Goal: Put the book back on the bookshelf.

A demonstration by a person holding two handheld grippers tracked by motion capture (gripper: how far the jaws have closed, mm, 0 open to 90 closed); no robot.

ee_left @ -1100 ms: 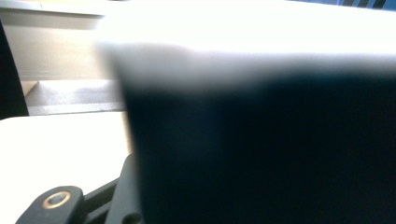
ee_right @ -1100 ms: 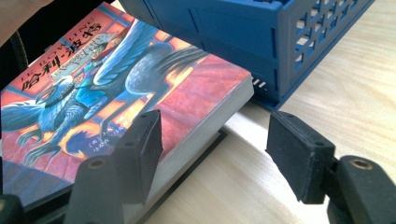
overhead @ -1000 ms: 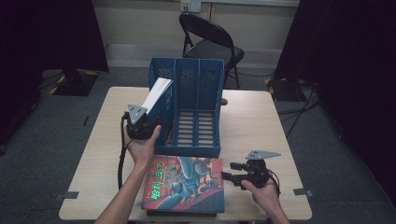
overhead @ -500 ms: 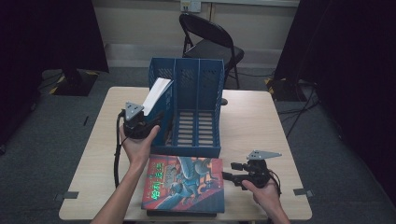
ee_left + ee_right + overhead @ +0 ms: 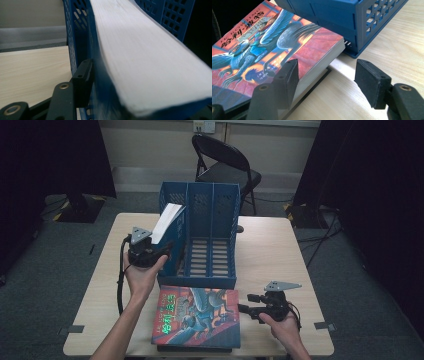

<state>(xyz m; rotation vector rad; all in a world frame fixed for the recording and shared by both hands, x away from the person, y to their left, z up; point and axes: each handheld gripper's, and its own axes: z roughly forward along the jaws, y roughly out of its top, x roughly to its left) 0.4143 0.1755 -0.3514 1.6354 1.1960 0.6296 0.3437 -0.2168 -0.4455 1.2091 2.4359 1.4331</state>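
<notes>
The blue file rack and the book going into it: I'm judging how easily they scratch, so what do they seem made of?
The blue file rack looks like moulded plastic, matt: its walls are pierced with even square holes. The book held by the left gripper is paper, a thick block of white page edges in a blue cover, probably card.
</notes>
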